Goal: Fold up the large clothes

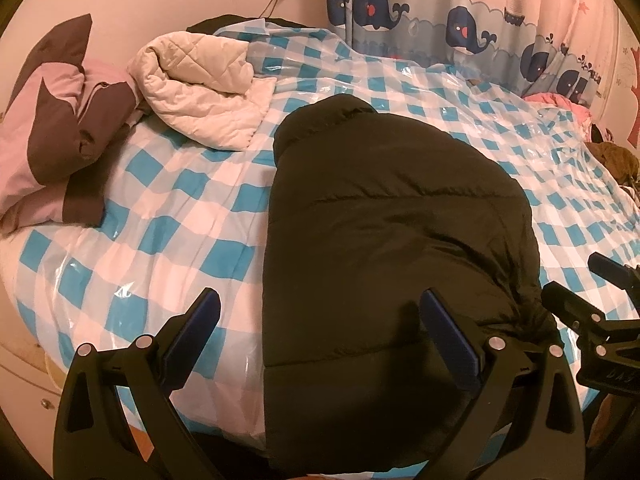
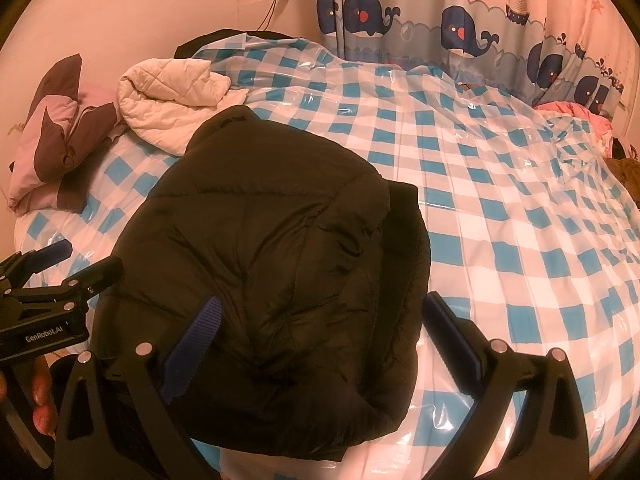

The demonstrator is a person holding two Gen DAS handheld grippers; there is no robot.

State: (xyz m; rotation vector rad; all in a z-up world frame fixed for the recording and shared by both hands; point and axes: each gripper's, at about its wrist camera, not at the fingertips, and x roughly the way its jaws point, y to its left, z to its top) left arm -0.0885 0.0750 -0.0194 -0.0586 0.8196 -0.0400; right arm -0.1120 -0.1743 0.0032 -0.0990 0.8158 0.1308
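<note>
A black puffer jacket lies folded in a compact bundle on the blue and white checked bed cover. My left gripper is open above the jacket's left near edge, holding nothing. In the right wrist view the jacket fills the middle, with a flap folded over on its right side. My right gripper is open over the jacket's near right part, empty. The left gripper also shows in the right wrist view at the left edge, and the right gripper shows in the left wrist view at the right edge.
A cream quilted blanket and a pink and brown pillow lie at the bed's far left. A whale-print curtain hangs behind. Pink and brown clothes sit at the far right. The cover is glossy plastic.
</note>
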